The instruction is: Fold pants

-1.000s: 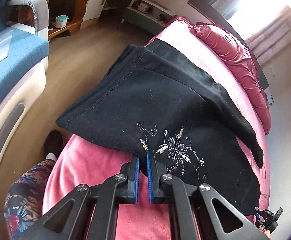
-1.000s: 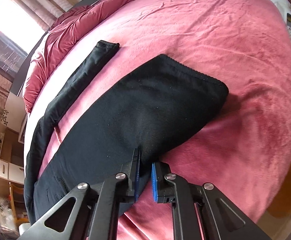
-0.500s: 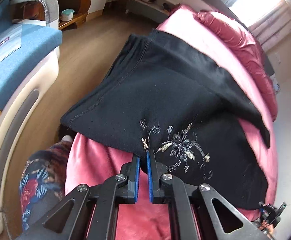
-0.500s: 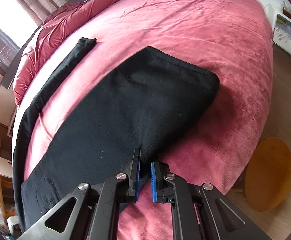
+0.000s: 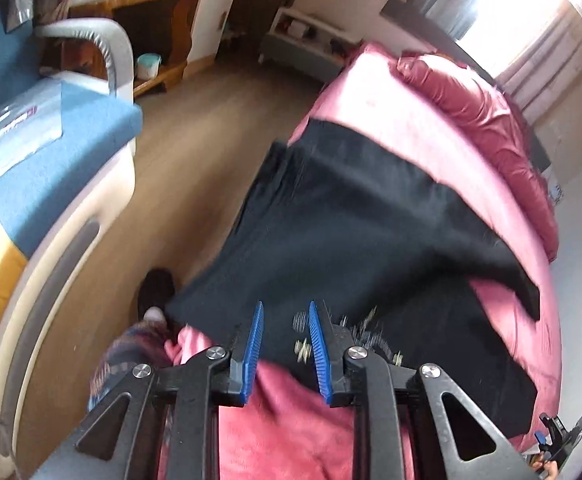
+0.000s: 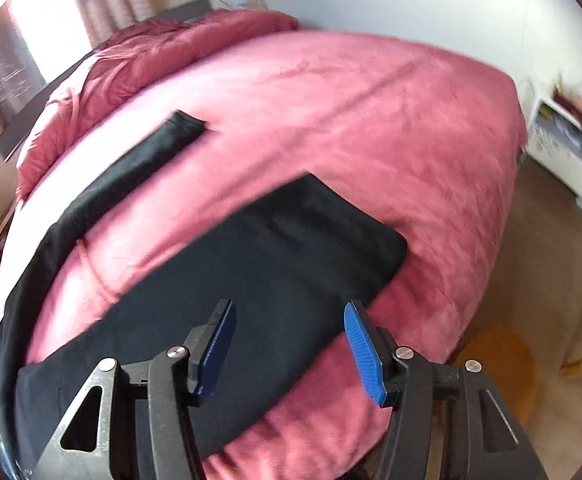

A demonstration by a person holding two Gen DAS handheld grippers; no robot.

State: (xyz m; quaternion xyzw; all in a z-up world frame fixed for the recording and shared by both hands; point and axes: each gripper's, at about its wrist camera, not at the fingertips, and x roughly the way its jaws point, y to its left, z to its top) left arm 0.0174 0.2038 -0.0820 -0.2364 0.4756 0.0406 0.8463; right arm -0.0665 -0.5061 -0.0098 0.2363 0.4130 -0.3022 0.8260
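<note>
Both jaws are opening: the left hand-held gripper (image 5: 285,326) and right hand-held gripper (image 6: 289,330) hang spread above the black fabric pants (image 6: 259,264) on the pink plush bed (image 6: 371,120), gripping nothing.

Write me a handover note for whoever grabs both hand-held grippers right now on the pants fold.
Left hand-held gripper: jaws opening, over the embroidered edge of the black pants, pads not pressing the cloth.
Right hand-held gripper: jaws opening, empty, above the wide leg end.
Pants lie on the pink bedspread, one leg laid out towards you, the other stretching towards the pillows; the waist end hangs off the bed's side.
Done: nothing is folded over yet.
Left: probably bring the legs together, then fold lengthwise.
</note>
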